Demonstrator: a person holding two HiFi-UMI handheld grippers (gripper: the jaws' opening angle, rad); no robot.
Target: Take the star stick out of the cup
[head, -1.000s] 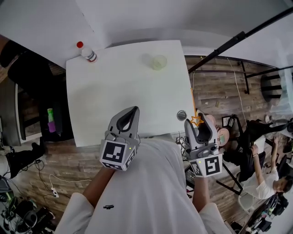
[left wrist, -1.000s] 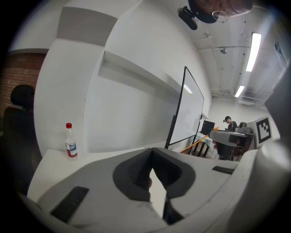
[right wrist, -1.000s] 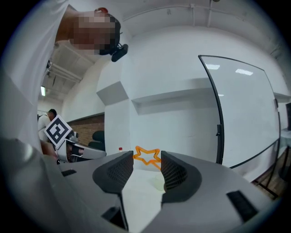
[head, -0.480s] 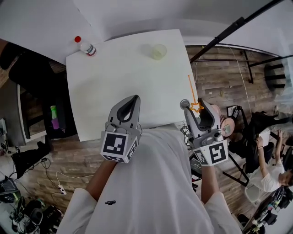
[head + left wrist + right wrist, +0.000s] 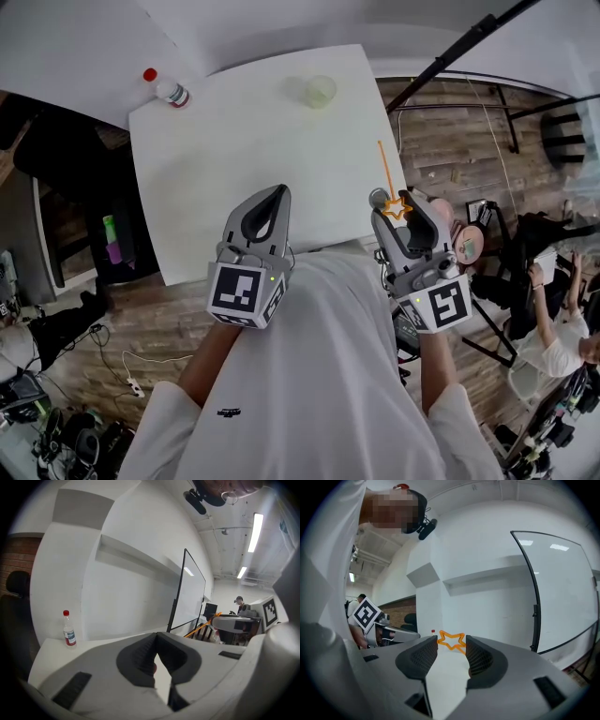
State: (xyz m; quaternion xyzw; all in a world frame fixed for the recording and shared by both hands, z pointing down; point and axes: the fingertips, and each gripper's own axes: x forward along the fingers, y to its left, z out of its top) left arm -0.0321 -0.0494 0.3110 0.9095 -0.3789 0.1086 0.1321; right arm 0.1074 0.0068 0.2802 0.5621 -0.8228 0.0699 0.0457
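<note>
Overhead, the right gripper point(image 5: 406, 212) hung just off the table's point(image 5: 234, 150) near corner. It was clamped on the star stick point(image 5: 395, 204), whose shaft slanted away, well apart from the cup point(image 5: 320, 91) at the far edge.

Along the left gripper point(image 5: 156, 637), the jaws met on nothing, and the star stick point(image 5: 202, 627) showed off to the right.

Along the right gripper point(image 5: 451, 645), the star stick point(image 5: 452, 640) sat with its star between both jaw tips.

White square table point(image 5: 244, 159) carries a clear bottle point(image 5: 169, 91) with red cap at its far left corner and a translucent cup point(image 5: 320, 91) near its far edge, well apart.
</note>
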